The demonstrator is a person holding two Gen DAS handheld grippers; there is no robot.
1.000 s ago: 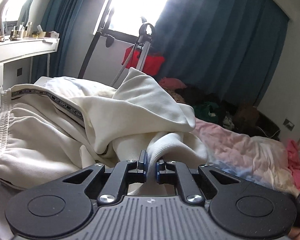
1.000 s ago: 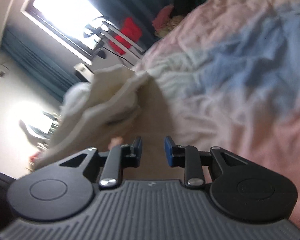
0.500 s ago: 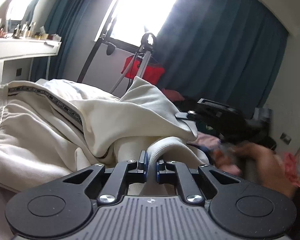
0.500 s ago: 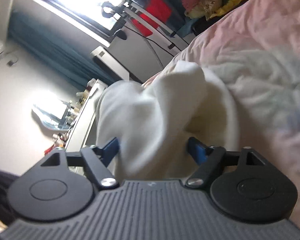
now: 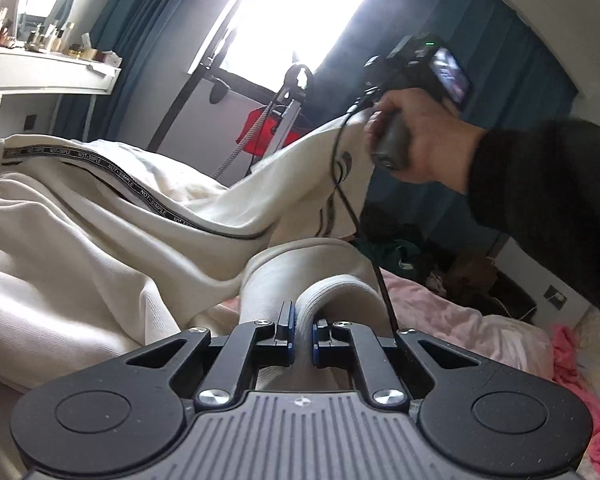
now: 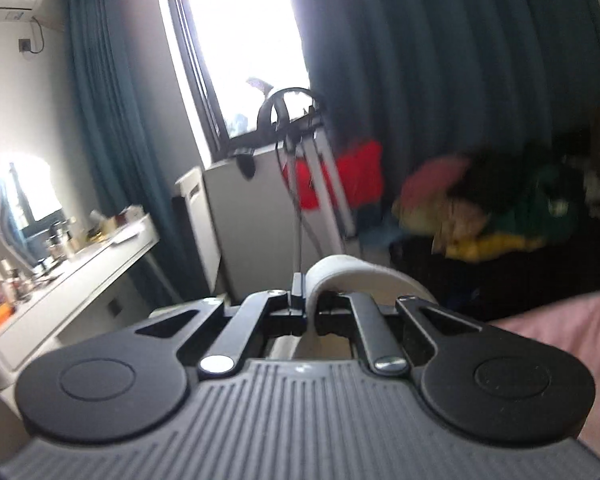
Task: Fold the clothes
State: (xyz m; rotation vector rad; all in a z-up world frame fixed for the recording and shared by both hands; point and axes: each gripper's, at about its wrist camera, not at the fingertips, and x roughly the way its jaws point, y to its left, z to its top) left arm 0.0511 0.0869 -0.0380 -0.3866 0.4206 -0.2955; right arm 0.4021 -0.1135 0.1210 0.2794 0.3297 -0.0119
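Note:
A cream garment (image 5: 100, 240) with a black lettered stripe lies crumpled on the bed, at left in the left wrist view. My left gripper (image 5: 303, 334) is shut on a ribbed cuff (image 5: 336, 288) of it, low over the bed. My right gripper (image 6: 314, 310) is shut on another cream edge (image 6: 348, 270) of the garment and holds it raised. In the left wrist view the right hand and its gripper (image 5: 404, 120) lift the cloth up at upper right.
A pink and blue bedsheet (image 5: 480, 328) covers the bed. A white dresser (image 6: 84, 264) with bottles stands at left. A walker frame with a red bag (image 6: 340, 184) stands under the window. A pile of clothes (image 6: 500, 216) lies by the dark curtain.
The right gripper closed on the cream cloth and lifted it up off the bed. The left gripper kept its hold on the cuff and rose slightly.

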